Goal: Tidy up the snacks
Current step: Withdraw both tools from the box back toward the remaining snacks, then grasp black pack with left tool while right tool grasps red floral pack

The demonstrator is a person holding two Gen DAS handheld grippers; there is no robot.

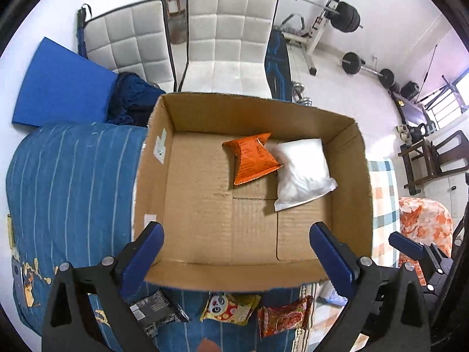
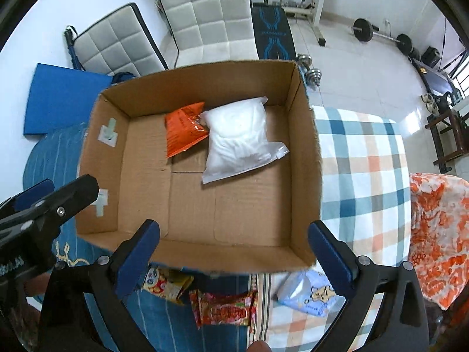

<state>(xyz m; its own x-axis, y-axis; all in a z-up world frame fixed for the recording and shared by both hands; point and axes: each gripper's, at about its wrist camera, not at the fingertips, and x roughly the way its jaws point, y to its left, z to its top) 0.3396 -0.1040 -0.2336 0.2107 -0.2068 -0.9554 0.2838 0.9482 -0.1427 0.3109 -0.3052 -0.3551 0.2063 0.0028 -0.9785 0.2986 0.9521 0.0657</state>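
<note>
So both your grippers hang over the cardboard box (image 1: 348, 182) with nothing in them – the left gripper (image 1: 237, 252) and the right gripper (image 2: 234, 249) each stand with jaws spread wide, only bare box floor between the blue pads. Inside, the orange packet (image 1: 252, 158) and the white bag (image 1: 302, 170) lie touching at the far right of the floor, which leaves the near and left part free, presumably for the rest. Still outside, on the bedding just near of the box wall, are the panda packet (image 1: 231, 308), the red packet (image 1: 284, 316), the black packet (image 1: 158, 314) and the pale blue packet (image 2: 310, 293) – all partly cut off by the box edge or your gripper arms, so their full shapes and print are hard to make out
</note>
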